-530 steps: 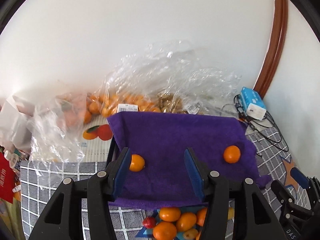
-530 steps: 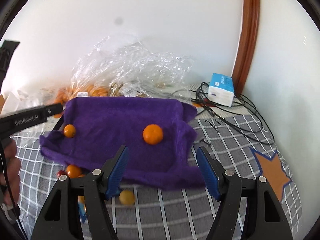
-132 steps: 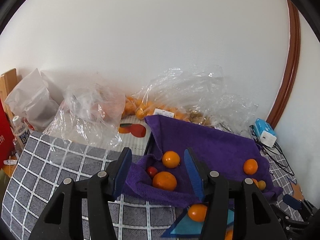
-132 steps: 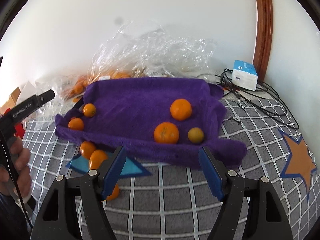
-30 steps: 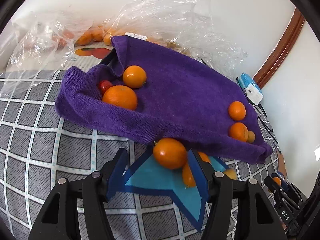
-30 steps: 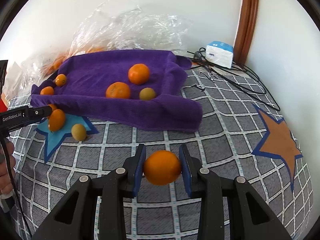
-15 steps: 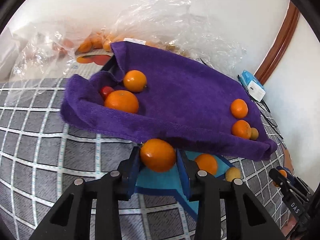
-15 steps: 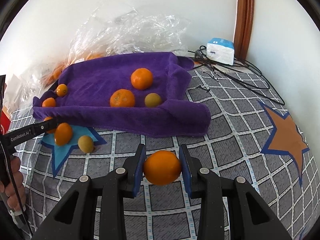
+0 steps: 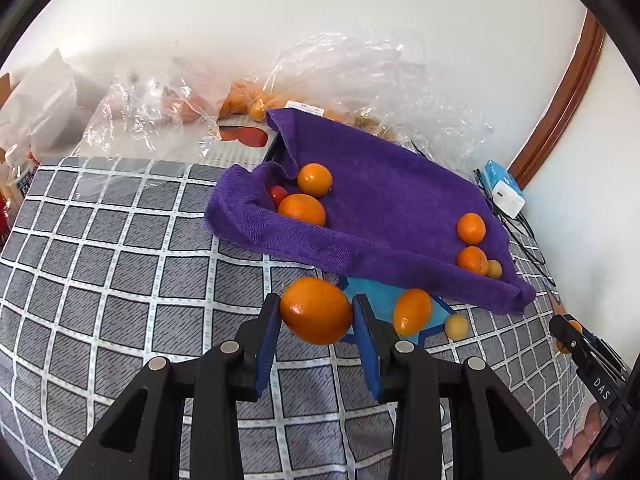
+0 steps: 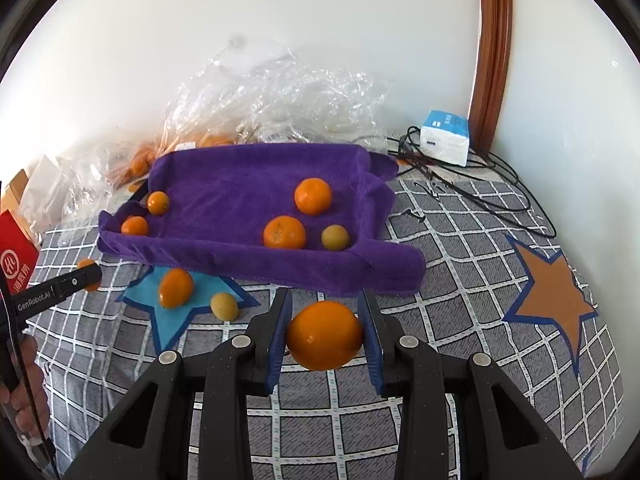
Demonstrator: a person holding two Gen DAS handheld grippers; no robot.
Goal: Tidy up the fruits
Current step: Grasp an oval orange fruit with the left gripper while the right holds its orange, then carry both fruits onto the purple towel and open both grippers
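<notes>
An orange (image 9: pixel 316 310) sits clamped between each gripper's jaws.

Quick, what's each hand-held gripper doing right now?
Left hand-held gripper: closed on an orange.
Right hand-held gripper: closed on another orange.

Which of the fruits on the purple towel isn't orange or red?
The small yellow-green fruit at the towel's front right, just right of an orange. The others on the towel are orange, apart from a small red one tucked at the left end.
</notes>
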